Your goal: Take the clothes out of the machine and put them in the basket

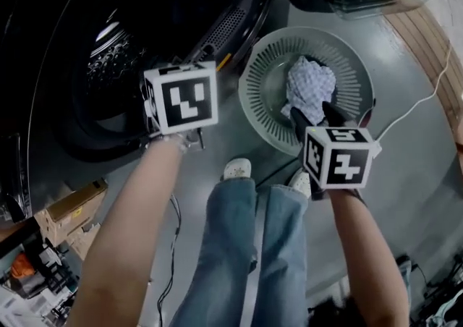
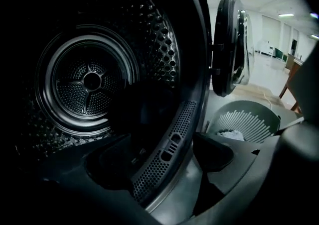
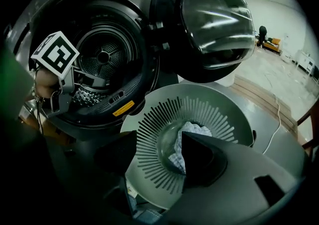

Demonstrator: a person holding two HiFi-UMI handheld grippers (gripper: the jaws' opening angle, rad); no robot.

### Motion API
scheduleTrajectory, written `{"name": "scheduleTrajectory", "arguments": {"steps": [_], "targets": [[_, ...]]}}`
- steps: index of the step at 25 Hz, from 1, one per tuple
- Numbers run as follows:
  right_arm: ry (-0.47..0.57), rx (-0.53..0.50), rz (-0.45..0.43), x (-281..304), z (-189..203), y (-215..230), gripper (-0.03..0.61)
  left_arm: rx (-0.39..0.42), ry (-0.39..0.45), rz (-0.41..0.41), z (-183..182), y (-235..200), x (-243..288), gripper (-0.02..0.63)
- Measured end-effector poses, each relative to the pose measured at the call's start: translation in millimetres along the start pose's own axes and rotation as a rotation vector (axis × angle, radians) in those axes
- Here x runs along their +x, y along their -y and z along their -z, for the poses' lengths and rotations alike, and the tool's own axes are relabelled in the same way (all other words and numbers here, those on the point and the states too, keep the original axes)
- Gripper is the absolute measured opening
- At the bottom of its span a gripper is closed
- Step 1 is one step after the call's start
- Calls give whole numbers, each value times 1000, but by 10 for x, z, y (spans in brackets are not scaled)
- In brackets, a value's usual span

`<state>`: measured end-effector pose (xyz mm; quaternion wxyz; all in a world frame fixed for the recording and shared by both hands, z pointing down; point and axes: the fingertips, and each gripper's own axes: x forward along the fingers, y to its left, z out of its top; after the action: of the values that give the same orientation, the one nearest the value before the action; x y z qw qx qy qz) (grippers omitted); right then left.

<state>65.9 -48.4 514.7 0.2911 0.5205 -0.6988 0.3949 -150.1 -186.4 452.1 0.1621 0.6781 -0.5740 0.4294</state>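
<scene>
A checked white-and-blue cloth [image 1: 309,87] is seen lying crumpled at the bottom of the round slotted basket [image 1: 255,94], slightly toward its right side. The basket is set on the grey floor [image 1: 405,173], just to the right of the machine [image 1: 43,101] and below its open door [image 3: 214,20], which is swung out to the far right. The right gripper [image 3: 154,149] is held over the near edge of the basket and pointed steeply down; its jaws are spread apart and released, and the cloth is seen in the gap beyond them, partly covered by the right jaw but pressed by neither. The left gripper [image 2: 149,169] is held at the mouth of the machine, to the left of the basket, with its marker cube [image 1: 181,98] turned up toward the head camera. Its jaws are likewise parted and nothing is caught between them; past them the perforated rim strip [image 2: 172,152] and the dark, studded drum [image 2: 89,82] are shown, and no clothing can be made out in the visible part of the drum. A yellow label [image 3: 123,108] is fixed on the lower rim of the opening. Nearer, the person's jeans [image 1: 246,246] and pale shoes [image 1: 236,168] are placed between machine and basket. A white cable [image 1: 427,94] is trailed across the floor at the right, and a cardboard box [image 1: 72,206] is seen at the near left.
</scene>
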Motion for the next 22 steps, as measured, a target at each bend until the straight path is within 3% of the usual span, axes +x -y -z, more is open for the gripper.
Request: {"name": "scheduleTrajectory", "arguments": {"steps": [3, 7, 12, 16, 22], "targets": [[-25, 16, 47, 242, -138, -56, 277, 41, -41, -36, -3, -179, 205, 377], [-109, 91, 126, 358, -204, -132, 176, 53, -25, -72, -171, -408, 425, 383], [-118, 102, 109, 432, -203, -310, 173, 90, -85, -86, -256, -572, 829, 443], [-125, 95, 104, 494, -125, -335, 173, 122, -107, -139, -281, -670, 1184, 455], [-107, 89, 98, 699, -171, -228, 173, 178, -145, -127, -270, -655, 1625, 462]]}}
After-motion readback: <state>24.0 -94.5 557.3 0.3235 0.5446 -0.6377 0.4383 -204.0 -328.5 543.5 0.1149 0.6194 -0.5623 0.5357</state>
